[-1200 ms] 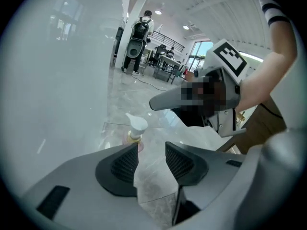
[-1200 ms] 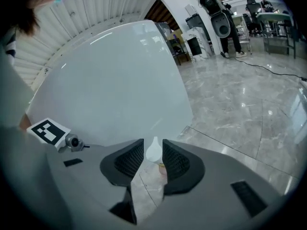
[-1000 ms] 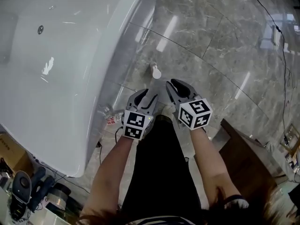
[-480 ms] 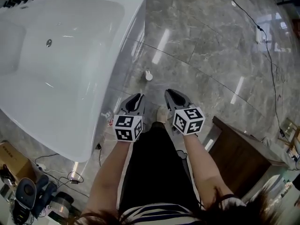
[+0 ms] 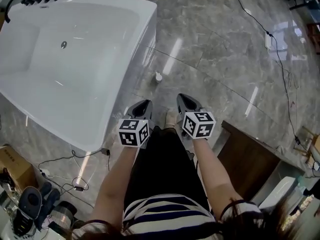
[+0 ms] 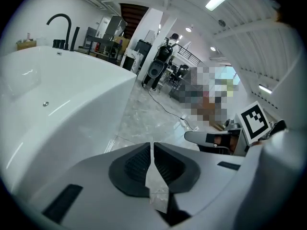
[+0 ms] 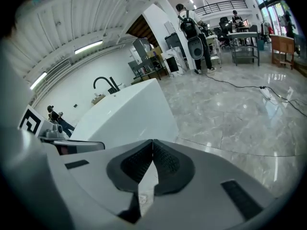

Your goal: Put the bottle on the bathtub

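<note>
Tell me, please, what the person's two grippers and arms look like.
Both the left gripper and the right gripper have smooth grey wedge-shaped shells, black ribbed pads and a white cube printed with black square markers. The forearms are bare; the person wears a dark-and-white striped top.

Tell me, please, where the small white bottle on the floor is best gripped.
Probably the bottle around its body, jaws closing across it, coming from the open floor side: it seems to stand upright, with the bathtub wall on its other side.

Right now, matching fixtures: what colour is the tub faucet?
Black faucet; clearest in left gripper view.
</note>
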Demonstrator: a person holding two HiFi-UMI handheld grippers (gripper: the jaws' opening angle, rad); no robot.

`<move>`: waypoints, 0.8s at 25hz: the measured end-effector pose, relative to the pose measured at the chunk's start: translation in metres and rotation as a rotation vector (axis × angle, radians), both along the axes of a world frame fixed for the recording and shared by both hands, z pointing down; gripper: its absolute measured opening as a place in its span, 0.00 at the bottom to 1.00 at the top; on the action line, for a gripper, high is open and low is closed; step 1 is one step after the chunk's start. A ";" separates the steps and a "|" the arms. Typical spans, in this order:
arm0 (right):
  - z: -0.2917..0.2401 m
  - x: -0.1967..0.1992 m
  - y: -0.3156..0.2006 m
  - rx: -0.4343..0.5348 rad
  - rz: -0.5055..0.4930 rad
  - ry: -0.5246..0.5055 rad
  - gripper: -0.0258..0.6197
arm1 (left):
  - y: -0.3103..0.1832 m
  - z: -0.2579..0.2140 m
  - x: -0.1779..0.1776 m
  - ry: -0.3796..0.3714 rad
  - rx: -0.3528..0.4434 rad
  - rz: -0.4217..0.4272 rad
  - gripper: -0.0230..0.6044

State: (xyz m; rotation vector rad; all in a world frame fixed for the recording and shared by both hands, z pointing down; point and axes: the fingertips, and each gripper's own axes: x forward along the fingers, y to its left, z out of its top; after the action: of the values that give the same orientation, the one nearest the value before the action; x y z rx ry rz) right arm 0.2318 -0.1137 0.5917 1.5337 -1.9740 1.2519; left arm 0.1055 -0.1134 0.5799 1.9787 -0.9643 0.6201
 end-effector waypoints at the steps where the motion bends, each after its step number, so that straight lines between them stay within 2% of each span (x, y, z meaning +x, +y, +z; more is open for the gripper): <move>1: -0.007 -0.001 0.003 0.000 -0.002 0.006 0.08 | 0.003 -0.007 -0.003 0.001 0.000 -0.005 0.09; 11: -0.074 -0.010 0.023 0.017 -0.004 0.036 0.08 | 0.021 -0.077 -0.033 0.037 0.035 -0.077 0.09; 20: -0.103 -0.027 0.038 0.031 -0.008 0.032 0.08 | 0.028 -0.110 -0.045 0.047 0.073 -0.073 0.09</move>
State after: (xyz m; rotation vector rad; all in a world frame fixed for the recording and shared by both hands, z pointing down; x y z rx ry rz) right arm 0.2050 -0.0762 0.4886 1.5491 -1.9864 1.1909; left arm 0.0606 -0.0856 0.4698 2.0028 -1.0386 0.5017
